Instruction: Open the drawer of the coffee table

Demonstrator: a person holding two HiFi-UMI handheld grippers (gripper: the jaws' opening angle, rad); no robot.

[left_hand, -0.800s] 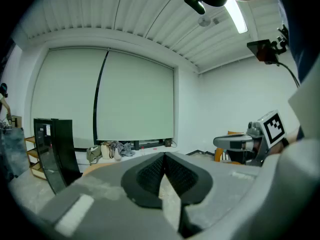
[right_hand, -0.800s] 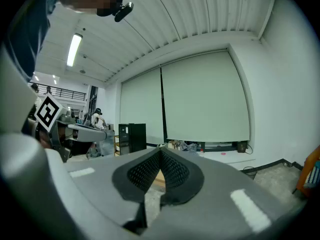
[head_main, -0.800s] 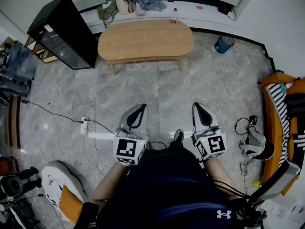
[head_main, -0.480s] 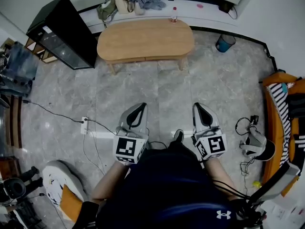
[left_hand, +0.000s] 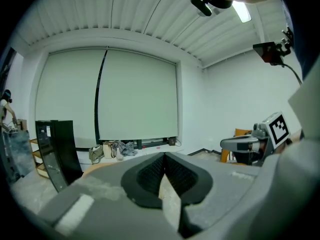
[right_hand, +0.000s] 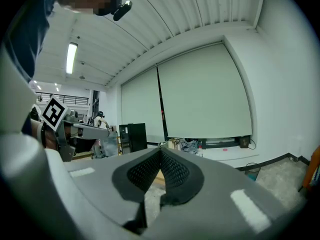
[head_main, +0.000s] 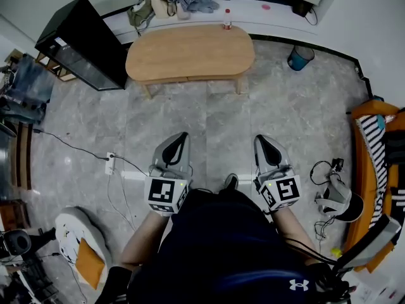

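Observation:
The oval wooden coffee table (head_main: 190,52) stands across the room near the far wall, its front edge facing me; no drawer front can be made out from above. My left gripper (head_main: 178,138) and right gripper (head_main: 263,140) are held side by side in front of my body, well short of the table. Both point toward it, shut, with nothing between the jaws. In the left gripper view the left gripper (left_hand: 164,156) meets at the tips, and the right gripper (left_hand: 250,143) shows at the right. In the right gripper view the right gripper (right_hand: 160,151) is likewise shut.
A black cabinet (head_main: 82,43) stands left of the table. A bottle (head_main: 226,24) sits at the table's back edge, bags and clothes (head_main: 177,2) behind it, a blue bin (head_main: 299,58) to its right. Cables and a power strip (head_main: 111,163) lie on the grey tile floor. An orange seat (head_main: 380,170) is at right.
Both grippers have shifted slightly forward and left with my body, and the table sits a little nearer and more to the left in the head view. The jaws stay shut.

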